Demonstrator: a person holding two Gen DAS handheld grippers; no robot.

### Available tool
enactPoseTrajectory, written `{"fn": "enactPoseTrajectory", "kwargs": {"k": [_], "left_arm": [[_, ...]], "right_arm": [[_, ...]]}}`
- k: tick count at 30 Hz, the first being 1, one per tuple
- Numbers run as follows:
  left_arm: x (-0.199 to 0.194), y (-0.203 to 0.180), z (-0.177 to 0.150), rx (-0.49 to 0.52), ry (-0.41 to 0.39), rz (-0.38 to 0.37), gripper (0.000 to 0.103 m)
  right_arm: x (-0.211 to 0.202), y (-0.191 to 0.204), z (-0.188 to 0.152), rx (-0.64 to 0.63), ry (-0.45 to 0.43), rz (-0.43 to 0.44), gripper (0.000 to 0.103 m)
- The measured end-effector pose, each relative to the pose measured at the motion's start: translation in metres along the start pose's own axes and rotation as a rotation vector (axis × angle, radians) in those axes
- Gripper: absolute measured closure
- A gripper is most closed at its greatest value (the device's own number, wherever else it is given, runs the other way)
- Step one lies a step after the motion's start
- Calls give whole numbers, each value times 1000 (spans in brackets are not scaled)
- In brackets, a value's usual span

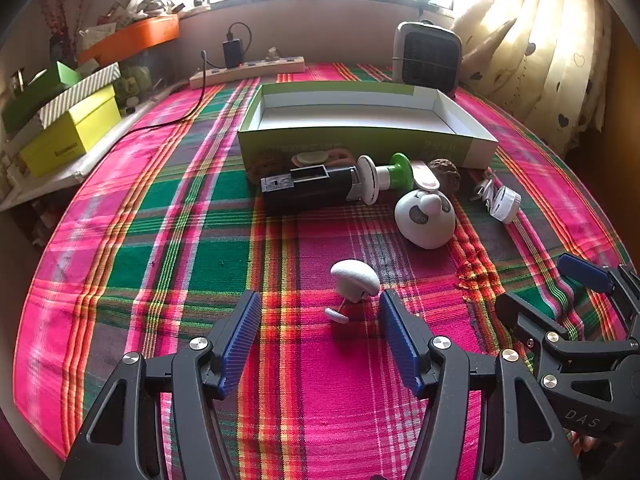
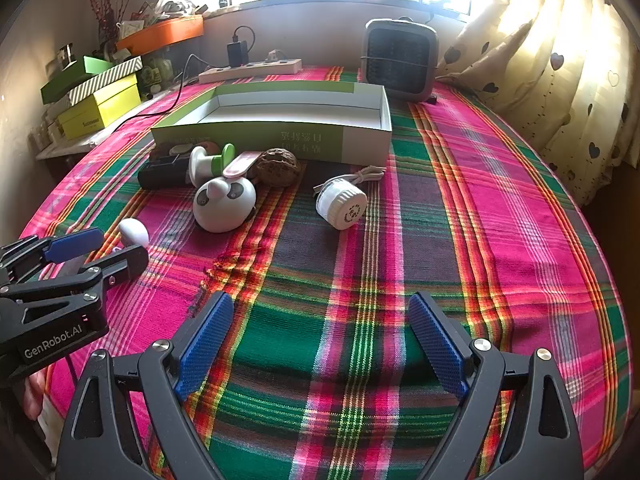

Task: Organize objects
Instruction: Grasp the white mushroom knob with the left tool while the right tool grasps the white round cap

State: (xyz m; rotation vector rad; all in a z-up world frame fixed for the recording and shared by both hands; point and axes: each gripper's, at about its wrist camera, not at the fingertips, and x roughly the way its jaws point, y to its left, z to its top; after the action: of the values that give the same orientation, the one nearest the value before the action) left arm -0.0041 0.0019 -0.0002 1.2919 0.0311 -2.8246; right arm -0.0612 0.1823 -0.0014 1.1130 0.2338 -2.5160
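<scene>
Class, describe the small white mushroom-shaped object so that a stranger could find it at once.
Start at the long open box on the plaid cloth. Move past the clutter along the box's near side. Nearer the camera, the mushroom-shaped object lies alone: white domed cap, thin pin, small disc.

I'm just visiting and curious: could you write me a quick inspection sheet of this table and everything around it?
Surface: plaid tablecloth, a rumpled snag near the middle.
Job's things: open box empty; white knob, panda toy, white round cap, black device and walnut lie outside it.
Clutter: stacked boxes at left.
Grippers: left gripper and right gripper open, holding nothing.
Cables: power strip with black lead.
Surroundings: fan heater, curtain, bright window.
</scene>
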Motion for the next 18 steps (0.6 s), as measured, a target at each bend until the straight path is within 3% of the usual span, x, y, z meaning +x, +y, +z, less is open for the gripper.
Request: {"fn": "enactPoseTrajectory", "kwargs": {"k": [18], "left_arm": [[3, 2, 5, 40, 10, -50, 43]], "right_arm": [[3, -7, 5, -15, 24, 13, 13]]}}
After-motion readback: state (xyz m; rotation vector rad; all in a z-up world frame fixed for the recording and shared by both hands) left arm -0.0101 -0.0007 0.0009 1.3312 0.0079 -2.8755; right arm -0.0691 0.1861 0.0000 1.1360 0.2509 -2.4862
